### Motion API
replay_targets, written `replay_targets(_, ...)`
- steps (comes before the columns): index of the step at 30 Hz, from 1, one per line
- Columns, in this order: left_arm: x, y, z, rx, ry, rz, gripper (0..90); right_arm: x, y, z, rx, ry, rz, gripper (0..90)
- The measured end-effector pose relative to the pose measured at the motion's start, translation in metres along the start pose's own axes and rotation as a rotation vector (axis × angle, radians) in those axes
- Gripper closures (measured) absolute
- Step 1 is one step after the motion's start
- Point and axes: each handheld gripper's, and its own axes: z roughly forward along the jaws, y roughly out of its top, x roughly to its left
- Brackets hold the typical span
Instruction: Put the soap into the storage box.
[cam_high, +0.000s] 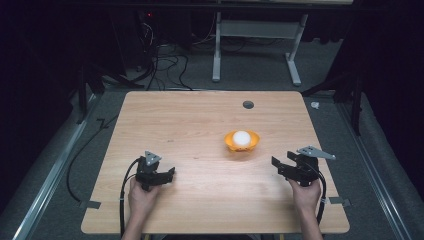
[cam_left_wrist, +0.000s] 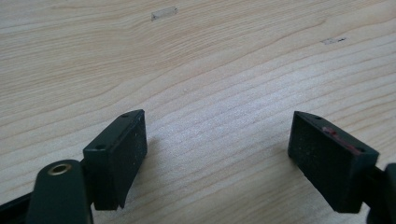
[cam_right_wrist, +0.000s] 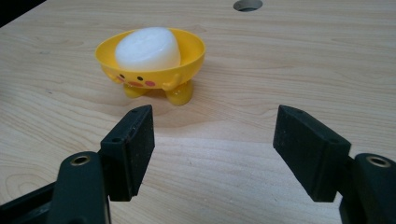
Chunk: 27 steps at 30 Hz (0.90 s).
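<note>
bowl: a small yellow plastic bowl (cam_right_wrist: 150, 63) with a chick face and stubby feet, on the table (cam_high: 200, 200) right of its middle, just ahead of the right gripper (cam_right_wrist: 213, 151); likely light and stiff, easy to tip or skid on the smooth wood
soap: a white rounded bar (cam_right_wrist: 148, 48) sits in the bowl, rising above its rim — probably firm but slick; best taken across its narrow sides, from above
bowl grip: the thin rim, or the two sides of the body
right gripper: jaws spread in its own view, nothing between them, touching nothing; aimed toward the bowl, near but apart
left gripper (cam_left_wrist: 217, 156): jaws spread wide over bare wood — empty; well apart from the bowl
</note>
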Motion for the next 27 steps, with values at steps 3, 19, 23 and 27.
replay_targets(3,0.0,0.0,0.0,0.0,0.0,0.0,20.1,0.002,-0.001,0.001,0.002,0.003,-0.006,29.9)
replay_targets(19,0.0,0.0,0.0,0.0,0.0,0.0,20.1,0.011,-0.009,0.008,0.033,0.042,0.004,31.3)
replay_targets(23,0.0,0.0,0.0,0.0,0.0,0.0,20.1,0.014,-0.011,0.012,0.046,0.043,-0.001,31.3)
replay_targets(27,0.0,0.0,0.0,0.0,0.0,0.0,20.1,0.017,-0.012,0.015,0.057,0.043,-0.009,31.3)
